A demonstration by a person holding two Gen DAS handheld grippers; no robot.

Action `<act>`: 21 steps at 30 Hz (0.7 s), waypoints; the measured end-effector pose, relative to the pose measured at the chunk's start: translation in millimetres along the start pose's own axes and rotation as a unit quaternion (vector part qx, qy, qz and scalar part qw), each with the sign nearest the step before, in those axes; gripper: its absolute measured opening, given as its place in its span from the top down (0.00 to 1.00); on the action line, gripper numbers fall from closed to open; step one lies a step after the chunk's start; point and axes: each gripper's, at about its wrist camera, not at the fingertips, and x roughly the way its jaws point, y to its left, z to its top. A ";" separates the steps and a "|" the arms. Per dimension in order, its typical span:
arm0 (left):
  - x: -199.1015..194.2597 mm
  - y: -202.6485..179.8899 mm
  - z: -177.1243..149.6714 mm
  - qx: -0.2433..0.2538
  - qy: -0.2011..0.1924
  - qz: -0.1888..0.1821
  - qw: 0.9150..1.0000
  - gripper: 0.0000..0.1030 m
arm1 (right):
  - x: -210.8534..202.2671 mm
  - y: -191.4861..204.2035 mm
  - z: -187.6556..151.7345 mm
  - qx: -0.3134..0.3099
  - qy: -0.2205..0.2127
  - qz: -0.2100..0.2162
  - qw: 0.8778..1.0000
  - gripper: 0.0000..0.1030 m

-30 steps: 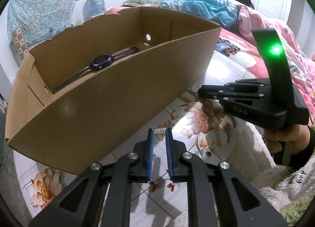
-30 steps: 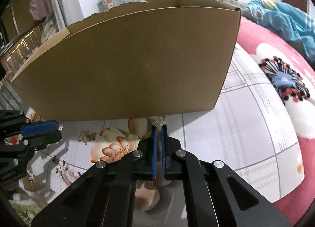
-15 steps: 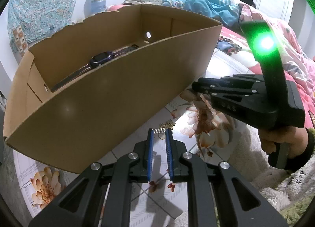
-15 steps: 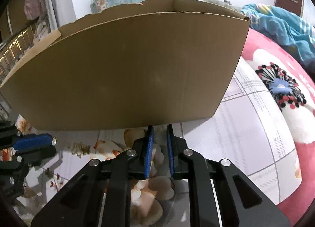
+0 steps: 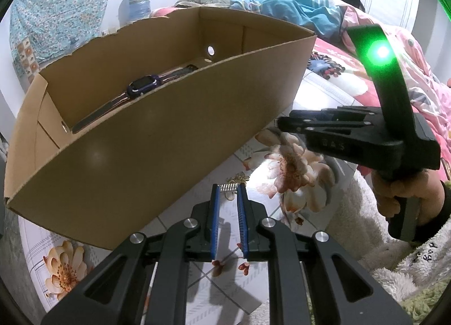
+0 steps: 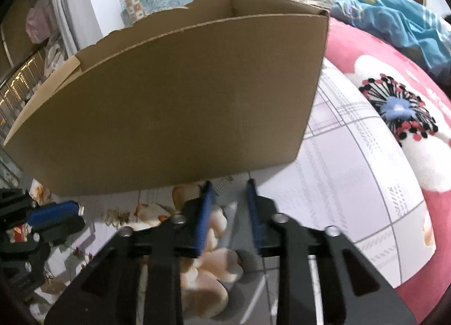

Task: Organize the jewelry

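Both grippers are built of matte black plastic linkages fastened with round silver screws, and their fingers are faced with ribbed blue pads [image 5: 215,220]. On the right gripper [image 5: 284,123], a curved black post carrying a glowing green light is seen, with faint raised lettering on the body. Its handle is wrapped by a bare-skinned hand [image 5: 406,192] with a dark cuff at the wrist.

One cardboard box [image 5: 157,139], one watch [image 5: 142,87] counted inside, one silver clip [image 5: 229,187], one gold chain [image 5: 239,177], two grippers noted.
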 end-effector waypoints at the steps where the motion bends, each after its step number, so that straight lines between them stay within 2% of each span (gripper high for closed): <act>1: -0.2 0.0 0.0 0.000 0.000 0.000 1.000 0.88 | -3.4 -6.7 3.1 -0.001 -0.001 0.000 1.000 0.74; 12: 2.5 0.0 1.9 -0.008 0.003 0.000 1.000 0.88 | -6.7 -2.7 8.1 0.000 -0.007 -0.002 1.000 0.74; 14: 3.1 0.1 2.3 -0.010 0.004 0.000 1.000 0.88 | -13.8 9.8 -10.0 -0.006 -0.008 -0.012 1.000 0.74; 17: 4.3 -0.1 2.7 -0.009 0.004 0.000 1.000 0.88 | -15.2 22.2 -14.0 -0.030 -0.011 -0.043 0.999 0.74; 19: 4.2 -0.7 2.9 -0.008 0.004 0.000 1.000 0.88 | -17.2 26.6 -16.5 -0.040 -0.011 -0.055 0.998 0.76; 21: 3.7 -0.2 2.8 -0.008 0.003 -0.001 1.000 0.88 | -19.4 28.7 -18.8 -0.043 -0.008 -0.056 0.997 0.86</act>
